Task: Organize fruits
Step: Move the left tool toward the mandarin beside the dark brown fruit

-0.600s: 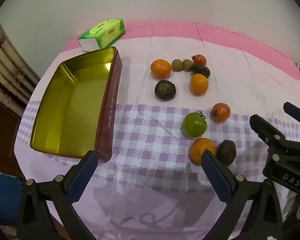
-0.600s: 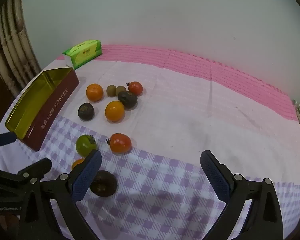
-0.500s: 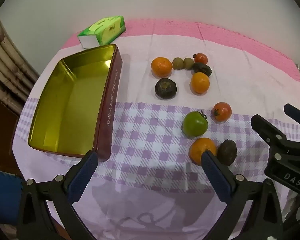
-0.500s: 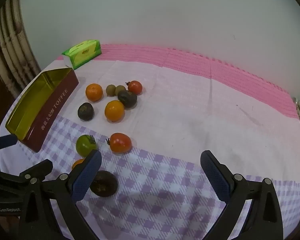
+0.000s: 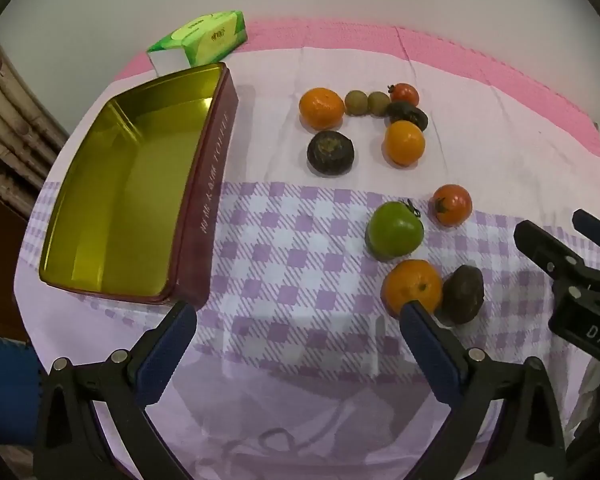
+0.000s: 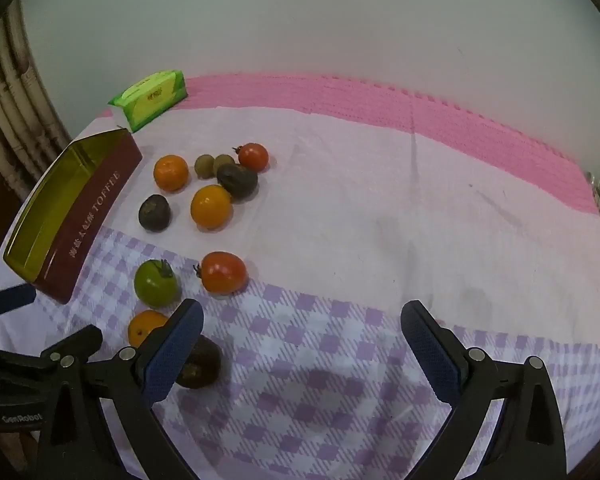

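**ten loose fruits beside an open tin, both grippers spread wide**

left gripper (image 5: 298, 330) jaws wide, holding nothing, hovering over the near checked part of the cloth. right gripper (image 6: 302, 334) jaws wide too, holding nothing.

fruit count, all on the cloth, none in the tin:
- 3 oranges: far one (image 5: 321, 107), middle one (image 5: 404, 142), near one (image 5: 411, 286)
- 2 red tomatoes: small far one (image 5: 405, 93), bigger one (image 5: 452, 205)
- 1 green tomato (image 5: 394, 229)
- 2 small olive-brown round fruits (image 5: 367, 102), touching each other
- 3 dark fruits: one (image 5: 330, 153), one (image 5: 407, 114) touching the middle orange, one (image 5: 463, 294) just beside the near orange

1 gold-lined maroon tin (image 5: 100, 184) on the left, open. 1 green tissue pack (image 5: 198, 42) just beyond its far end.

surface: tablecloth (image 6: 380, 208), pale lilac far, purple check near, over a pink mat (image 6: 380, 100) at the far edge. plain white wall (image 6: 300, 20) behind, ribbed curtain (image 6: 8, 112) at left.
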A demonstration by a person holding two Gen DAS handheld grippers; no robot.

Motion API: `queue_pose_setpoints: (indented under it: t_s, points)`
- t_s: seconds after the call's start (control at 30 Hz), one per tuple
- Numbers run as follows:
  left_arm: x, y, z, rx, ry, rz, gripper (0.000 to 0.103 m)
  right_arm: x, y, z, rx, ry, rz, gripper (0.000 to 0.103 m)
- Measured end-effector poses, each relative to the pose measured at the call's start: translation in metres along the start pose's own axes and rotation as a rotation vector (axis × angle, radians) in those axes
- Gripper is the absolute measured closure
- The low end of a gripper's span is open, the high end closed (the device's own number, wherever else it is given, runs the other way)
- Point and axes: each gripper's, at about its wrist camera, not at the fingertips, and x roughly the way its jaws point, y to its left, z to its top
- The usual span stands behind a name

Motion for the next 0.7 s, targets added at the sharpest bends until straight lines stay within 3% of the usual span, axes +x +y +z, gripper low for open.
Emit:
queue_pose_setpoints:
  t_s: [0.7]
  points:
    - [0.012, -0.003, -0.007, 0.004, 0.031, 0.016, 0.003, 0.024, -0.025, -0.002, 0.07, 0.094, 0.002, 0.004]
